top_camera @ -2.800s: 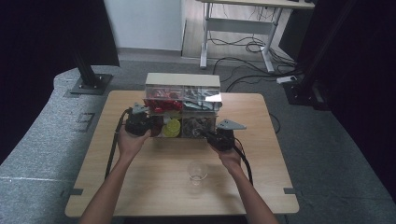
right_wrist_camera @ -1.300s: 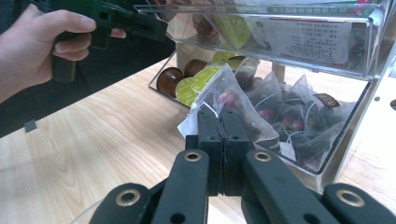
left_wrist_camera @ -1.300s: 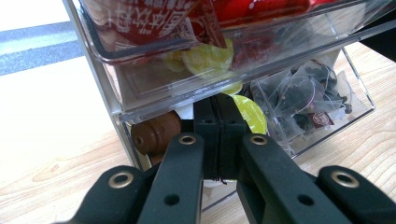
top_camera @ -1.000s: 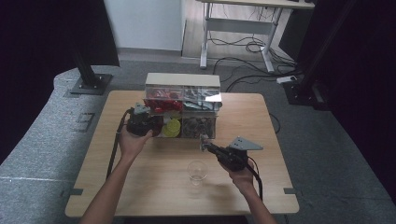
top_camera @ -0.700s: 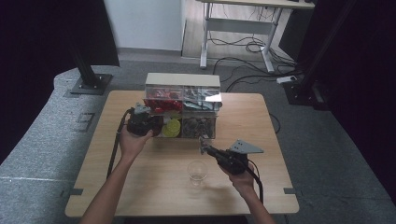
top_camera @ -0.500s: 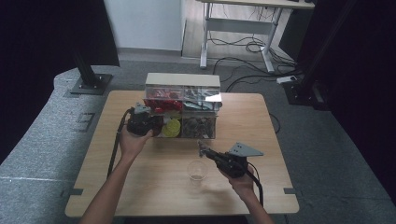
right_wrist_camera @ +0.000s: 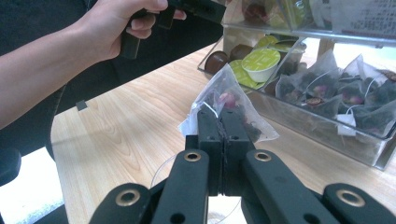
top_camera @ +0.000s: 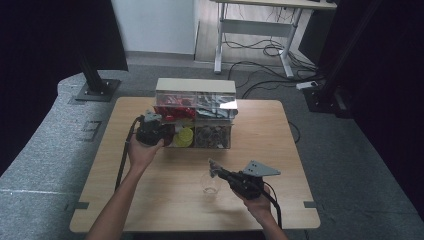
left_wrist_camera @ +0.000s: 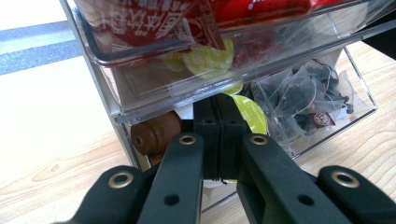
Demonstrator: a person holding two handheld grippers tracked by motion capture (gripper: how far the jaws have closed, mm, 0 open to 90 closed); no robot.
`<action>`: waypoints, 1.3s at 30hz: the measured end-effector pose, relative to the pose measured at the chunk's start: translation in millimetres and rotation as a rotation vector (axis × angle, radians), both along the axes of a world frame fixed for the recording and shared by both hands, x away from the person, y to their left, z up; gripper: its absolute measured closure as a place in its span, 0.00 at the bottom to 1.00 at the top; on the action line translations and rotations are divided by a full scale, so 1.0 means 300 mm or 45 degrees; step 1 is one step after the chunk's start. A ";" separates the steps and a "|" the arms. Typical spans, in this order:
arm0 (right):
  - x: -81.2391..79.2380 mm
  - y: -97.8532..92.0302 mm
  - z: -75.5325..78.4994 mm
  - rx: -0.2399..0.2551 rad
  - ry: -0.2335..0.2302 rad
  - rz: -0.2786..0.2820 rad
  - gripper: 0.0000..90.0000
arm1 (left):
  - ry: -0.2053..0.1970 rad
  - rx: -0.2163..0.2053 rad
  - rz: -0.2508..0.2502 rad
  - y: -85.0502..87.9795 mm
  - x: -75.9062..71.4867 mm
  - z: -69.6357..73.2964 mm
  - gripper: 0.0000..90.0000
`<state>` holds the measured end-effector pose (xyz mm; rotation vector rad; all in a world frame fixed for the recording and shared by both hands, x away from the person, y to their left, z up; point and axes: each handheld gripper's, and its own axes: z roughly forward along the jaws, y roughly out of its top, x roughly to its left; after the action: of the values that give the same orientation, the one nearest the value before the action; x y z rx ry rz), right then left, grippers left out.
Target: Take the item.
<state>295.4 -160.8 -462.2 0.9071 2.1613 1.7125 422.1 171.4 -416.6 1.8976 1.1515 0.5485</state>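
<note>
A clear drawer organiser (top_camera: pixel 195 92) stands mid-table, its lower drawer (right_wrist_camera: pixel 327 126) holding capsules and pyramid tea bags. My left gripper (top_camera: pixel 165 133) is shut, its tips (left_wrist_camera: pixel 217 105) pressed at that drawer's left front by a yellow-green capsule (left_wrist_camera: pixel 250 114). I cannot tell whether the tips pinch the wall. My right gripper (top_camera: pixel 214 170) is shut on a pyramid tea bag (right_wrist_camera: pixel 229 100) with dark buds inside. It holds the bag just above a clear glass cup (top_camera: pixel 210 186), whose rim (right_wrist_camera: pixel 163 169) shows below the jaws.
The upper drawer (left_wrist_camera: pixel 154 32) holds red packets and sticks out over my left jaws. A brown capsule (left_wrist_camera: pixel 154 133) lies at the lower drawer's left corner. Bare wood lies on both sides of the cup and along the table's near edge (top_camera: pixel 195 227).
My right gripper has drawn back from the organiser toward the near side with the tea bag and now hangs over the glass cup. The left gripper has stayed at the drawer.
</note>
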 end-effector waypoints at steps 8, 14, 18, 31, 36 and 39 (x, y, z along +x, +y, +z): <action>-0.026 0.006 -0.019 0.001 0.018 0.020 0.98 | 0.001 0.000 0.000 -0.002 -0.001 0.000 0.99; -0.036 0.008 -0.045 -0.015 0.038 0.029 0.98 | 0.001 -0.003 0.001 -0.002 -0.001 0.000 0.99; -0.035 0.010 -0.065 -0.027 0.062 0.035 0.98 | 0.001 -0.004 0.001 -0.003 -0.001 0.000 0.99; -0.034 0.019 -0.089 -0.051 0.075 0.057 0.91 | 0.000 -0.005 -0.002 -0.003 -0.001 0.000 0.99; -0.039 0.030 -0.090 -0.077 0.055 0.072 0.74 | 0.000 -0.005 -0.002 -0.003 -0.001 0.000 0.99; -0.039 0.030 -0.091 -0.074 0.058 0.075 0.74 | 0.000 -0.004 -0.002 -0.004 -0.002 0.000 0.99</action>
<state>283.8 -151.8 -489.4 0.8842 2.2759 1.6618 421.5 170.3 -416.6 1.8953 1.1506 0.5453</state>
